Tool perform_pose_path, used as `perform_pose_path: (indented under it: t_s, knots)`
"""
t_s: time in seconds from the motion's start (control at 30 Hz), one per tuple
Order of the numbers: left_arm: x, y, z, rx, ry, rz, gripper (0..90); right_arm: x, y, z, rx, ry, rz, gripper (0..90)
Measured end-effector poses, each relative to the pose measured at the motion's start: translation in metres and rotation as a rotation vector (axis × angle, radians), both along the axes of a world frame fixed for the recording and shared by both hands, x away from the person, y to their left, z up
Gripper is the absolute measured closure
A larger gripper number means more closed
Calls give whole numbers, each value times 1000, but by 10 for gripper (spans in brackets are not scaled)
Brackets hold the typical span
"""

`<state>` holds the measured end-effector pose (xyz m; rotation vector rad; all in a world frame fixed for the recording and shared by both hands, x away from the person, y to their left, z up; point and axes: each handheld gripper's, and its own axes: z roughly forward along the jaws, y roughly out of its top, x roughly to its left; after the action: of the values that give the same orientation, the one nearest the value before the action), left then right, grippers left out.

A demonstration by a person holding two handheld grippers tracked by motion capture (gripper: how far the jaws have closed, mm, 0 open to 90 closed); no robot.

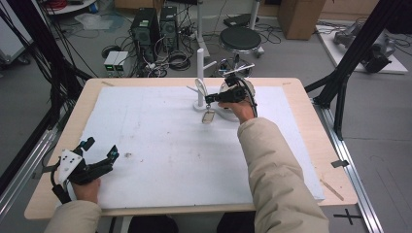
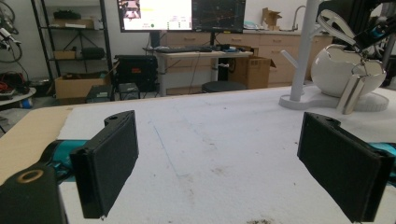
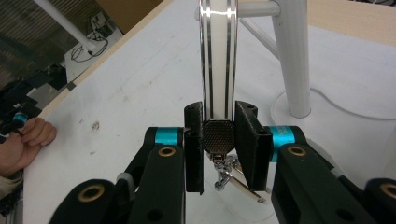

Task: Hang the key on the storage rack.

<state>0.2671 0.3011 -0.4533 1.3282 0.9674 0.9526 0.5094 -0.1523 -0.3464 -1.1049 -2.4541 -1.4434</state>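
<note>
My right gripper (image 1: 210, 99) (image 3: 218, 111) is shut on a shiny chrome-and-white keychain (image 3: 217, 56) at its textured knob. The loop rises past the jaws, and a clasp with a flat metal tag (image 1: 208, 116) (image 2: 351, 93) dangles below, just above the sheet. It hangs right beside a white peg stand (image 1: 200, 68) (image 2: 302, 51) (image 3: 292, 60) at the table's far middle. My left gripper (image 1: 102, 147) (image 2: 219, 126) rests low at the near left corner, open, with nothing between its black pads (image 2: 109, 158).
A white round hollow ornament (image 2: 334, 70) (image 1: 245, 86) sits on the stand's base, behind the right gripper. A white foam sheet (image 1: 160, 145) covers the wooden table (image 1: 58, 141). Off the far edge are a stool (image 1: 239, 39), computer towers and cables.
</note>
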Motion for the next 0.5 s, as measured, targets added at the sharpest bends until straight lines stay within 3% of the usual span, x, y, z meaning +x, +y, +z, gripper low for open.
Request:
perform_pose_path:
  t_s: [0.5]
  knots:
    - [0, 0, 0, 0, 0, 0, 129, 8, -2, -9, 22, 37, -46, 740]
